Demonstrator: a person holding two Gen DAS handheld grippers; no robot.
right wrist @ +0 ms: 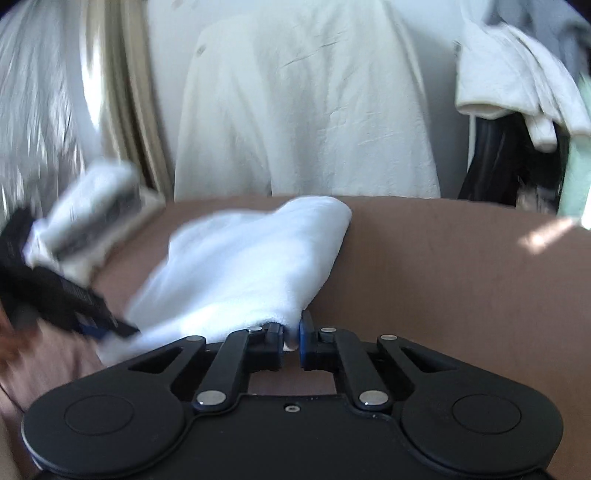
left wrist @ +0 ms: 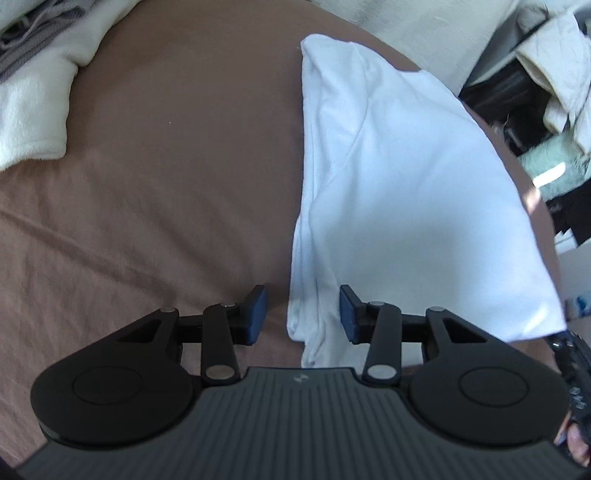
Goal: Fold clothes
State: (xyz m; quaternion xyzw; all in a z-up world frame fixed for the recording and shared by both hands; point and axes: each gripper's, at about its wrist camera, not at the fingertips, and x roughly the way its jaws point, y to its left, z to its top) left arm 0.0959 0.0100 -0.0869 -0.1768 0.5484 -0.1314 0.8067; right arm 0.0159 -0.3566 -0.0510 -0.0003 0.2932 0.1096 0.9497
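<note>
A white garment point(left wrist: 399, 177) lies folded lengthwise on the brown bedsheet point(left wrist: 166, 166), in the right half of the left wrist view. My left gripper point(left wrist: 303, 314) hovers over its near left corner, blue pads point(left wrist: 258, 314) apart and not pressing the cloth, so it is open. In the right wrist view, my right gripper point(right wrist: 291, 336) is shut on the near corner of the white garment point(right wrist: 251, 258), with cloth bunched between its pads. That corner is lifted off the sheet. The left gripper point(right wrist: 55, 295) shows as a dark blur at the left.
A cream fleece blanket point(left wrist: 33, 110) with a grey garment point(left wrist: 33, 29) on it lies at the far left. A large cream cloth point(right wrist: 303, 110) hangs behind the bed. Piled clothes and dark clutter point(left wrist: 535, 92) stand past the bed's right edge. A rolled white item point(right wrist: 92, 206) lies at the far left.
</note>
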